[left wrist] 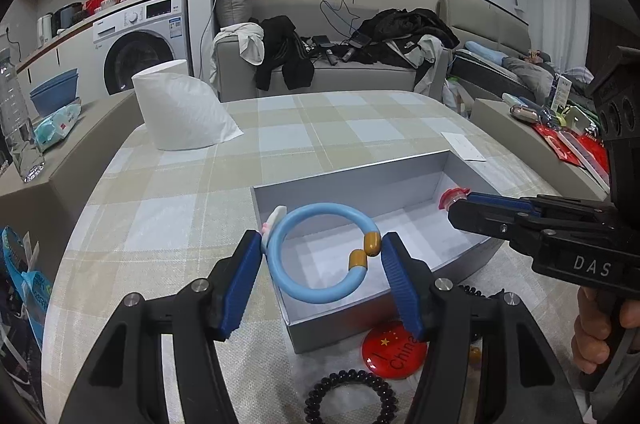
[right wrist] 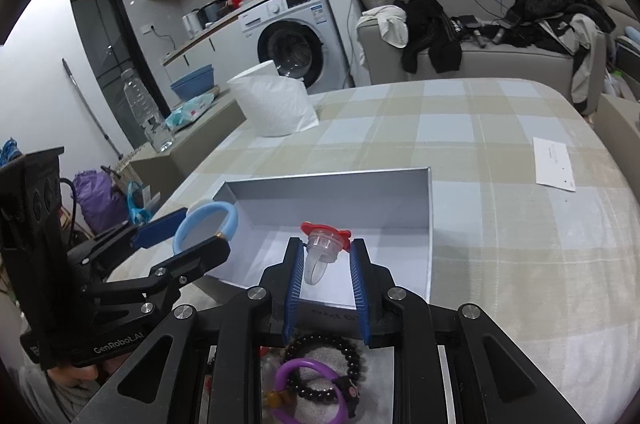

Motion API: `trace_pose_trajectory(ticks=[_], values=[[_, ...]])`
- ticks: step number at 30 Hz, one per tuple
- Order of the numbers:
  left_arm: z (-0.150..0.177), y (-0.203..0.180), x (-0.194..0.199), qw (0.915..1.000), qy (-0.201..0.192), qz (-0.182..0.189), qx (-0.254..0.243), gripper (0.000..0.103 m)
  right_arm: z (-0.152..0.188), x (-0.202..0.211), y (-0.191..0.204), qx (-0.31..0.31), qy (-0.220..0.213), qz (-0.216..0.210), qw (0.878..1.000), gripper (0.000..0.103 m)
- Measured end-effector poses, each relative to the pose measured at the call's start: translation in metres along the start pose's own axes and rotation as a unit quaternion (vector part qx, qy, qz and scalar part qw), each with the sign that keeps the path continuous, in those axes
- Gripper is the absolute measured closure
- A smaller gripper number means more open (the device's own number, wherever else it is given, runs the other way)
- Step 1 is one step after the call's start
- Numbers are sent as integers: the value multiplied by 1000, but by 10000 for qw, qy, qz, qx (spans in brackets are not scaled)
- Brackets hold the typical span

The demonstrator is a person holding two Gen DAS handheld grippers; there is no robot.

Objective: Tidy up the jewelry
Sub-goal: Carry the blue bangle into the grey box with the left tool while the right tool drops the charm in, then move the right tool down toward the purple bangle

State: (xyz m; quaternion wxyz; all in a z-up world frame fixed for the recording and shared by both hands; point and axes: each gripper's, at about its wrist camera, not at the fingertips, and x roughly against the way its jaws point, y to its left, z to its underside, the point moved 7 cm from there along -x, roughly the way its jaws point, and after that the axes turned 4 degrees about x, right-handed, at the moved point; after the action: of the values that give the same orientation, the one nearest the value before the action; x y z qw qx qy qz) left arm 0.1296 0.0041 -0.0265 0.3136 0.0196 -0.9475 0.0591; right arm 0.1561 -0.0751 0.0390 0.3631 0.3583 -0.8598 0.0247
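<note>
Left wrist view first: the left gripper [left wrist: 322, 256] clamps a blue bracelet [left wrist: 320, 258] between its blue pads, one pad on the side with the small white-and-pink charm, the other beside the two mustard end caps. It hangs over the near-left corner of the open grey box [left wrist: 360, 184], apparently so it can be dropped inside. The bracelet is a smooth, coiled tube whose ends overlap without joining. Across the box, the right gripper [left wrist: 454, 202] reaches in with a red-topped piece at its tip. On the checked tablecloth [left wrist: 160, 204] below lie a black coil bracelet [left wrist: 346, 398] and a red badge [left wrist: 394, 348], seemingly not yet sorted.

Right wrist view: the right gripper [right wrist: 326, 250] is drawn narrow and pinches a toy ring [right wrist: 324, 244] by its clear body, just above the box [right wrist: 332, 196] floor, likely ready for release. The ring has a red cap and a transparent band hanging down. Beneath the gripper lie a dark beaded bracelet [right wrist: 352, 356] and a purple bracelet [right wrist: 308, 390].
</note>
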Motion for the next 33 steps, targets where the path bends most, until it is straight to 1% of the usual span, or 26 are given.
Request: trace_pose_trajectory(ticks=[5, 9, 15, 18, 20, 21, 22, 23, 24, 25, 26, 27, 28, 29, 30, 33], values=[[1, 10, -7, 9997, 131, -109, 162, 47, 2, -2, 6, -11, 110, -149, 9998, 80], [0, 16, -5, 9994, 145, -36, 315, 47, 4, -3, 12, 63, 124, -189, 9997, 79], [-2, 5, 2, 9999, 12, 98, 140, 47, 3, -5, 12, 76, 145, -98, 9998, 79], [-2, 2, 4, 9999, -7, 114, 94, 47, 3, -3, 12, 72, 126, -78, 9999, 75], [-3, 2, 7, 9998, -21, 183, 125, 47, 1, 1, 13, 78, 68, -91, 9999, 65], [-3, 2, 8, 9996, -26, 225, 151, 46, 0, 5, 14, 80, 3, -88, 9999, 54], [-3, 2, 10, 9995, -22, 257, 176, 46, -1, 9, 14, 87, -81, -83, 9999, 46], [-3, 2, 12, 9995, -22, 257, 193, 42, -2, 14, 14, 90, -158, -68, 9998, 45], [-2, 3, 16, 9995, -44, 243, 201, 35, -3, 19, 13, 80, -210, -36, 9997, 41], [-2, 4, 19, 9995, -78, 217, 212, 31, -4, 23, 12, 74, -250, -13, 9997, 33], [-2, 5, 25, 9995, -137, 192, 223, 23, -4, 30, 10, 68, -309, 27, 9995, 27], [-2, 6, 29, 9994, -189, 181, 229, 16, -3, 36, 9, 61, -354, 74, 9993, 14], [-1, 7, 34, 9993, -239, 152, 237, 13, -2, 43, 7, 53, -416, 133, 9990, 3], [1, 7, 38, 9993, -266, 138, 232, 7, 1, 50, 5, 51, -474, 176, 9987, 0], [2, 8, 41, 9993, -288, 128, 222, 1, 3, 56, 3, 50, -511, 203, 9985, 0], [10, 8, 43, 9993, -270, 72, 229, 1, 15, 64, -3, -41, -432, 235, 9988, 0]])
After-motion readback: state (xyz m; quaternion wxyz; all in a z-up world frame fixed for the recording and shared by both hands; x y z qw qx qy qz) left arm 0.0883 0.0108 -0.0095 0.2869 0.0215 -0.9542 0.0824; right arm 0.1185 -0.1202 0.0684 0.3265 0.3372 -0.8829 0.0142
